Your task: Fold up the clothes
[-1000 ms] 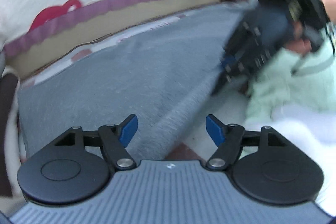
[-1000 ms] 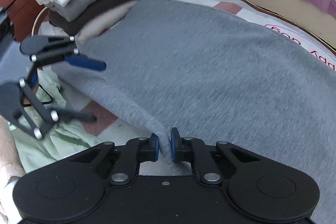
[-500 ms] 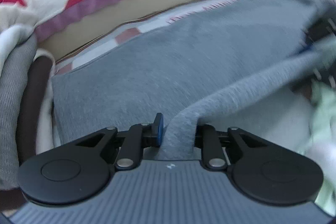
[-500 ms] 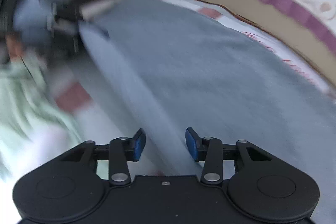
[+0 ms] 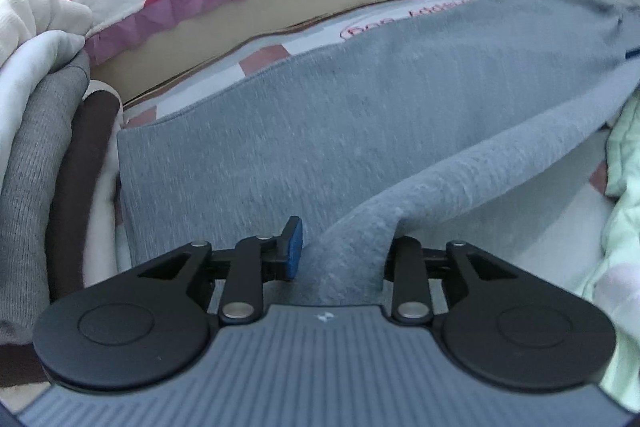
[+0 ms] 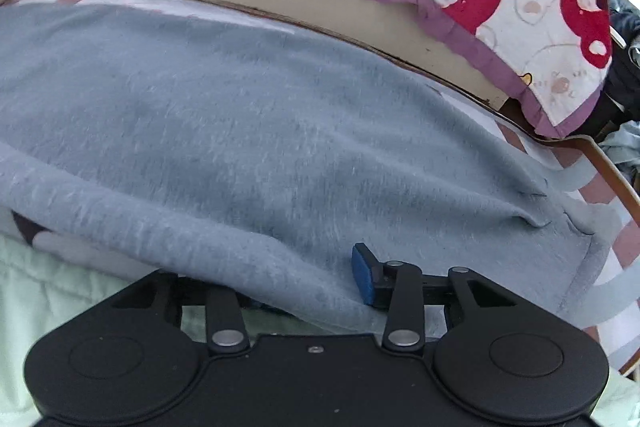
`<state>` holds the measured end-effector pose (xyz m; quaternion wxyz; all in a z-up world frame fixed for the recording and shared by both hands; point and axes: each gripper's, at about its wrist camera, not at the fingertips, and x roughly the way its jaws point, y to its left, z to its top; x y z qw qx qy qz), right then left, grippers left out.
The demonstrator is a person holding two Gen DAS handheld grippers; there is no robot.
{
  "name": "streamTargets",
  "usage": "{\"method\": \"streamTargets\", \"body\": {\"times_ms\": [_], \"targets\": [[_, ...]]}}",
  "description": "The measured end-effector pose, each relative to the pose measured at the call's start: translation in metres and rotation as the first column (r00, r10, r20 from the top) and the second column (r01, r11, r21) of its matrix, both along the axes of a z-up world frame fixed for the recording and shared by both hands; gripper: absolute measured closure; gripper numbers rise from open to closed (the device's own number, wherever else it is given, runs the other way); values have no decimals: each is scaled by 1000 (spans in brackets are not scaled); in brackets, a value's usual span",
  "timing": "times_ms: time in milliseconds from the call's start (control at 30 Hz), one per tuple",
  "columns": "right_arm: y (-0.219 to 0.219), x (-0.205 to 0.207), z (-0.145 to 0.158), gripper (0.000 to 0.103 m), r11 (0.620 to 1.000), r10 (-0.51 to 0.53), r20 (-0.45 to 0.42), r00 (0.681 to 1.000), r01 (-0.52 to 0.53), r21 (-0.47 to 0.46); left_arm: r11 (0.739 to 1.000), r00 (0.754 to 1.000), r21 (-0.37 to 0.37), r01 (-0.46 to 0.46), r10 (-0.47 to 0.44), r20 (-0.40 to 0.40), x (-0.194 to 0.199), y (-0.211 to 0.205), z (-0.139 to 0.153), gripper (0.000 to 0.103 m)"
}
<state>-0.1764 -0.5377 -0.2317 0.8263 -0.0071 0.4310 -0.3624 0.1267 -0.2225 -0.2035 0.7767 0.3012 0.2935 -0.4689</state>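
Fold step underway: grey garment lies spread on the bed beside a stack of folded clothes, its near edge lifted into a thick ridge. Left tongs are opening, the ridge standing between them with a gap at the blue pad. Right tongs stand part open, the edge draped across them; grip unclear. Next move, likely: re-clamp both, carry the edge across evenly. Fabric looks soft, fleecy, heavy.

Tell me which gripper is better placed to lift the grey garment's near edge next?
Probably the left gripper: the grey garment's rolled near edge fills its jaws, though they are opening. At the right gripper the edge drapes over one finger; the other pad stands clear.
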Motion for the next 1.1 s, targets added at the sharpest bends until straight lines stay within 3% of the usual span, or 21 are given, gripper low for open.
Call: {"method": "streamTargets", "body": {"times_ms": [67,133,200,267,333,400,433,467,600,733,833,967,1033,1100], "targets": [[0,1,-1,59,1000,-6,28,1000,6,-18,1000,1000,27,0,-1,32,-2,3,-2,59],[-3,-10,4,59,998,-66,138,988,66,6,998,998,55,0,-3,65,-2,7,-5,48],[-13,-28,9,59,988,-151,272,950,136,74,999,997,51,-10,6,74,1,10,-4,47],[-19,-38,10,59,982,-187,298,936,166,95,999,999,32,-23,22,44,3,11,-1,55],[-14,-38,10,59,992,-125,257,958,122,28,1000,999,29,-7,6,47,-3,9,1,82],[-13,-34,7,64,997,-67,210,975,71,-14,1000,999,27,11,-12,53,-9,7,2,89],[-13,-32,5,78,999,-39,186,982,45,-29,1000,998,26,10,-12,64,-11,6,1,91],[-15,-29,4,86,999,-16,165,986,23,-39,1000,997,24,8,-10,76,-13,6,1,92],[-25,-19,13,94,999,27,124,992,-23,-36,1000,996,0,-17,16,87,-19,9,5,95],[0,-56,50,96,996,78,144,987,-82,22,994,998,-95,-61,64,29,-32,33,41,95],[21,-76,72,96,997,42,163,986,-52,55,987,992,-105,-122,124,18,-45,49,47,95],[21,-68,60,96,998,43,106,993,-46,32,978,980,-63,-198,196,-28,-46,50,16,88],[11,-59,41,96,998,33,69,997,-37,59,985,983,0,-174,173,60,-48,41,3,75],[7,-56,30,96,997,14,74,997,-19,74,983,966,57,-174,159,204,-54,36,-5,68]]}}
